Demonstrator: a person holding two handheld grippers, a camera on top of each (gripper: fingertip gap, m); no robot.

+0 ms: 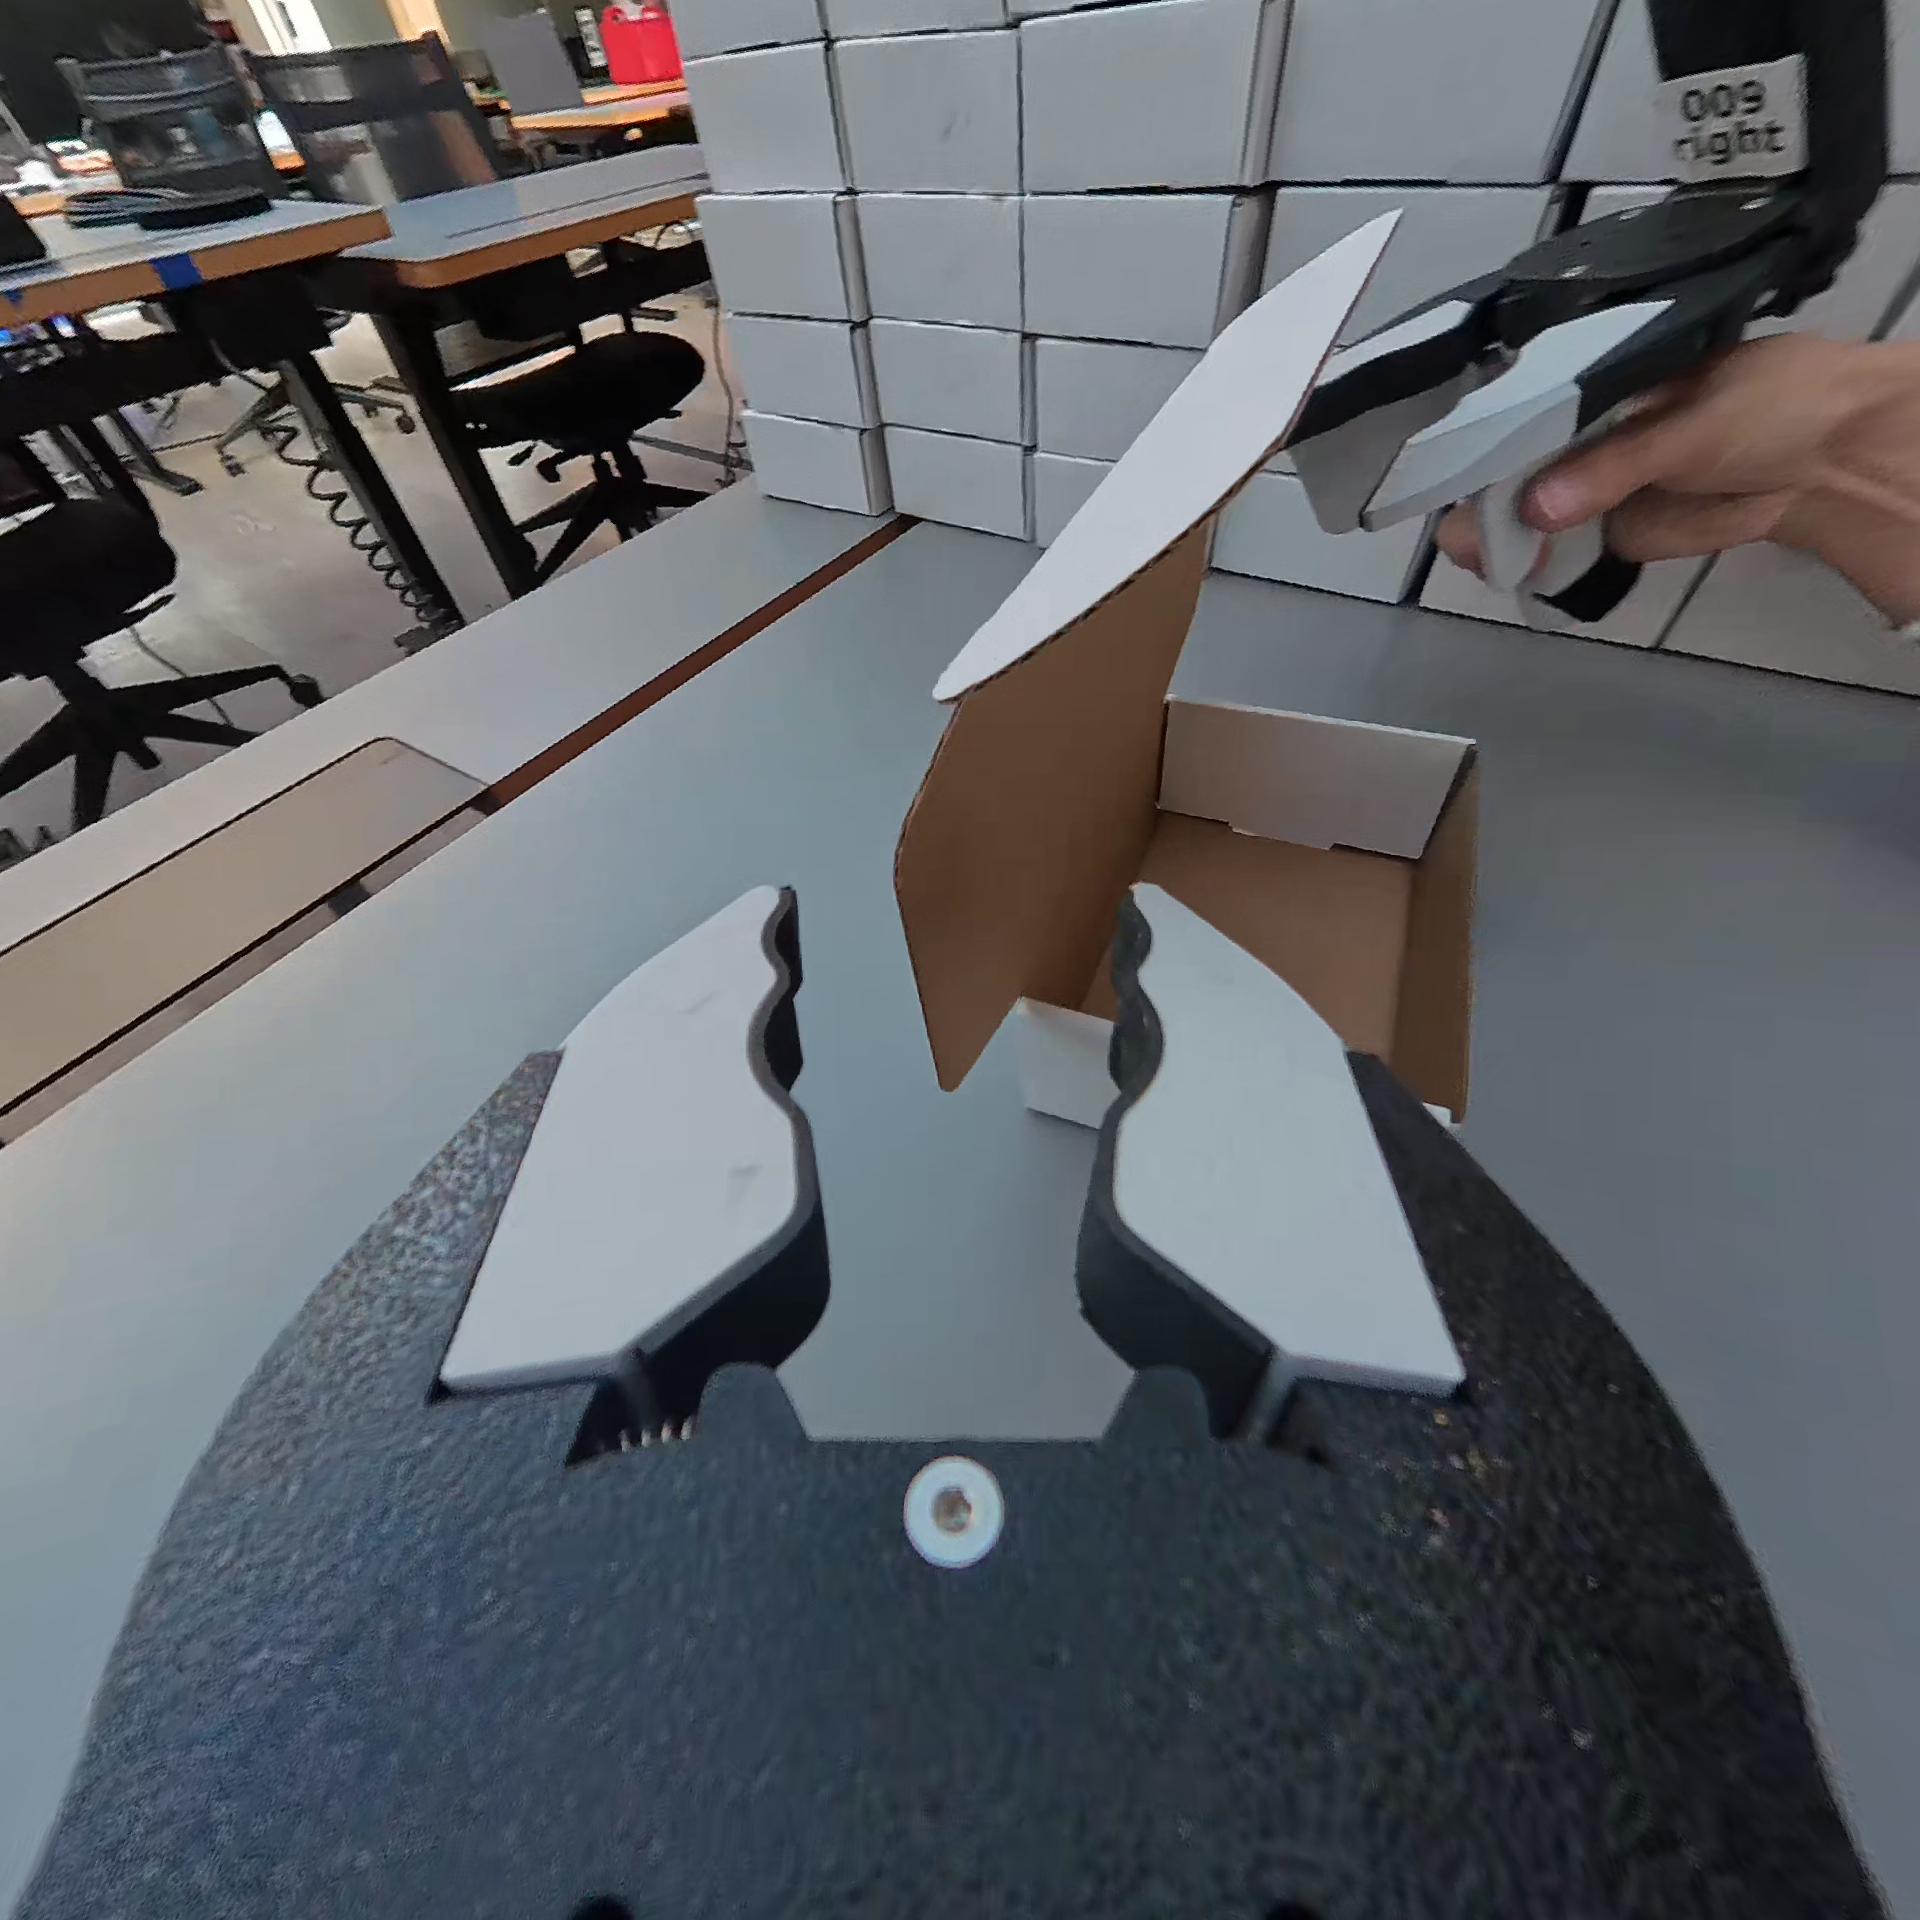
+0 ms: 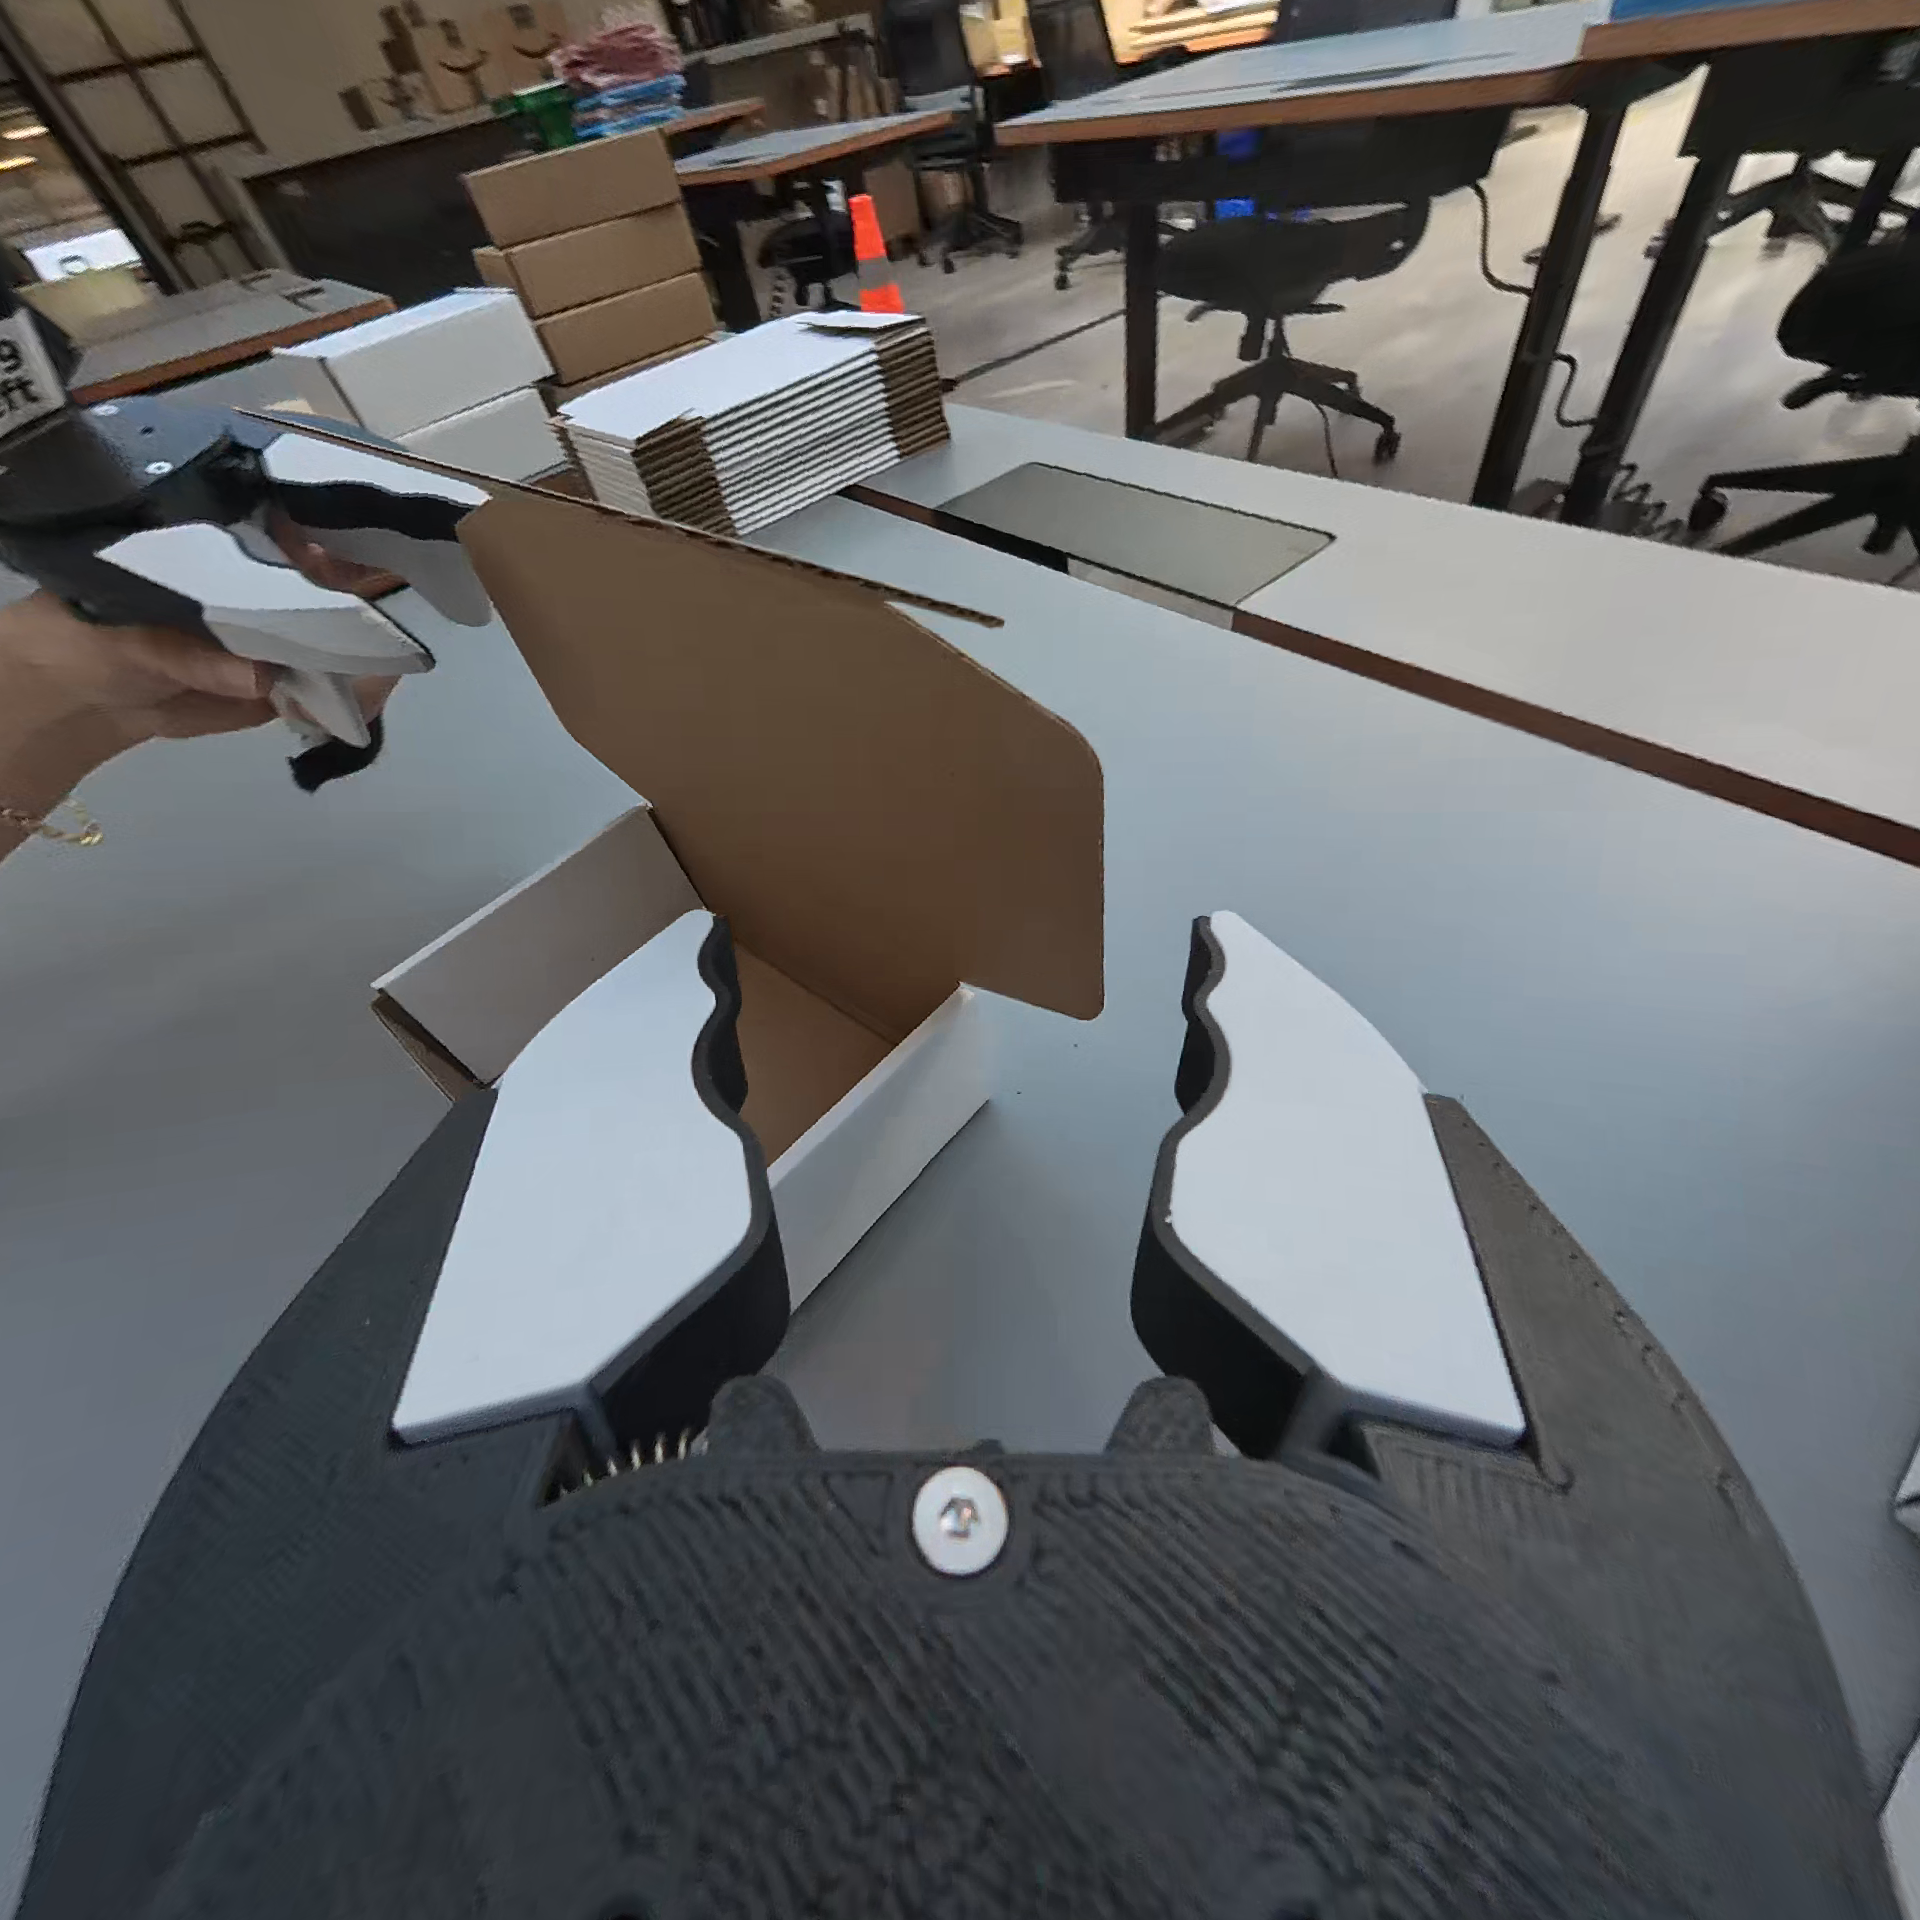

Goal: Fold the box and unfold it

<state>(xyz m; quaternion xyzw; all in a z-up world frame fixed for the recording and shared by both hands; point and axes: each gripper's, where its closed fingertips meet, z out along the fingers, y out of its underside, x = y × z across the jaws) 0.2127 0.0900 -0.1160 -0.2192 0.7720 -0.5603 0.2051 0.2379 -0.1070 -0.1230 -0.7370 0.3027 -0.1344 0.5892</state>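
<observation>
On the grey tabletop (image 1: 1662, 935), the box (image 1: 1309, 914) sits open, white outside and brown inside, its lid (image 1: 1049, 821) raised upright with the white front flap (image 1: 1164, 457) bent over at the top. Left gripper (image 1: 961, 935): jaws apart, empty, positioned just beside the lid's lower edge. Right gripper (image 2: 966, 977): jaws apart, empty, with one finger (image 2: 623, 1122) over the box's near wall. A wall of stacked white boxes (image 1: 1039, 239) lines the far table edge. A pile of flat cardboard blanks (image 2: 758, 416) lies near brown cartons (image 2: 603, 260). Beyond stand desks (image 1: 208, 249), black office chairs (image 2: 1288, 281) and an orange cone (image 2: 873, 260).
</observation>
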